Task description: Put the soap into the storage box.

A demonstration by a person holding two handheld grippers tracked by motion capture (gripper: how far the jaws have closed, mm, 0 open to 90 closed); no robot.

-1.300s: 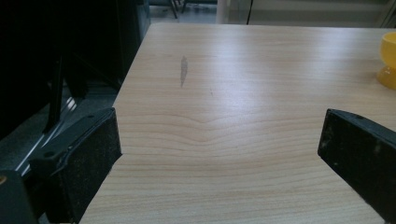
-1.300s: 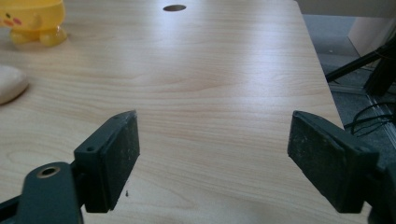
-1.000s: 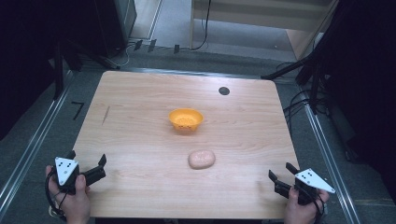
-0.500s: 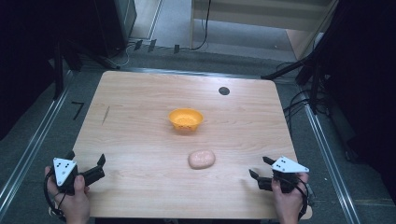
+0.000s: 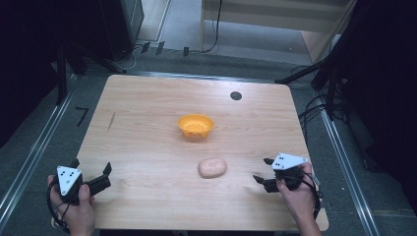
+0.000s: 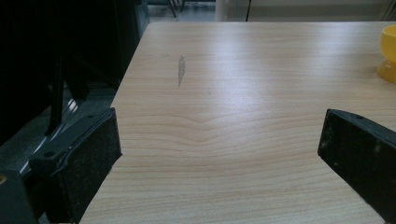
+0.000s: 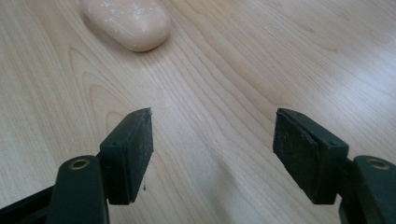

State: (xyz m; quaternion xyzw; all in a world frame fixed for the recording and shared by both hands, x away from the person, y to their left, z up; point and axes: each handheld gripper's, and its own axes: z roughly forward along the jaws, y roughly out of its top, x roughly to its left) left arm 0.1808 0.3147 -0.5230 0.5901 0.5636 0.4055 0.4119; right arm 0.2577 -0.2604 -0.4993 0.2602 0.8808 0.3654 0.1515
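The pale pink lump, a soft-looking potato-shaped thing with light flecks, lies bare on the table a little way ahead of my right gripper and off toward its left finger; in the right gripper view it sits at the top, beyond that finger, not between the two. The right jaws have just been closing, yet they stand apart with nothing between them but wood. My worry: if they go on narrowing before I reach the lump, the gap may be too tight and a fingertip could shove it across the smooth top instead of straddling it. Coming in off-line as I am, I could also clip its near end and roll it. The orange bowl stands beyond the lump, well apart. My left gripper rests at the near left corner, fingers wide apart and empty. The table is light wood with a grey scuff and a dark round spot near its far edge; around it run metal rails, grey floor, cables and dark stands.
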